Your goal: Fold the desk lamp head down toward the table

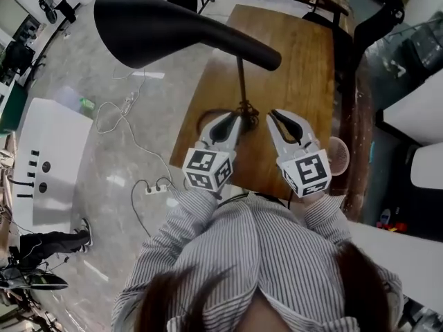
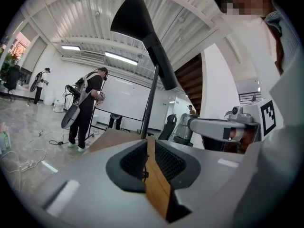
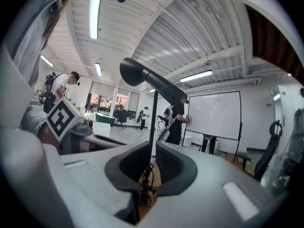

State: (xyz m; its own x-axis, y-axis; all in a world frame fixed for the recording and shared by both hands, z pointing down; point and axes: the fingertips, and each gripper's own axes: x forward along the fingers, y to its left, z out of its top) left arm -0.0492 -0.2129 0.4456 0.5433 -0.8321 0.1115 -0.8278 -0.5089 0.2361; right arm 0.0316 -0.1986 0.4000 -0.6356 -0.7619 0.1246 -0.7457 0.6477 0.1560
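A black desk lamp stands on the brown wooden table [image 1: 297, 61]. Its long head [image 1: 159, 26] is raised and reaches left past the table edge, on a thin pole [image 1: 241, 81] with a cable coiled at the foot [image 1: 246, 108]. My left gripper [image 1: 235, 120] is just left of the foot and my right gripper [image 1: 273, 116] just right of it, neither touching the lamp. In the left gripper view the jaws [image 2: 148, 148] stand a little apart with only table between them, the pole [image 2: 149, 103] ahead. The right gripper [image 3: 153, 156] shows a narrow gap, with pole [image 3: 153, 122] and cable beyond it.
Left of the table the floor holds loose white cables and a power strip [image 1: 156, 187], and a white cabinet [image 1: 48, 158]. A round pinkish object [image 1: 339, 154] sits at the table's right edge. People [image 2: 88, 108] stand by a whiteboard [image 3: 216, 115] far off.
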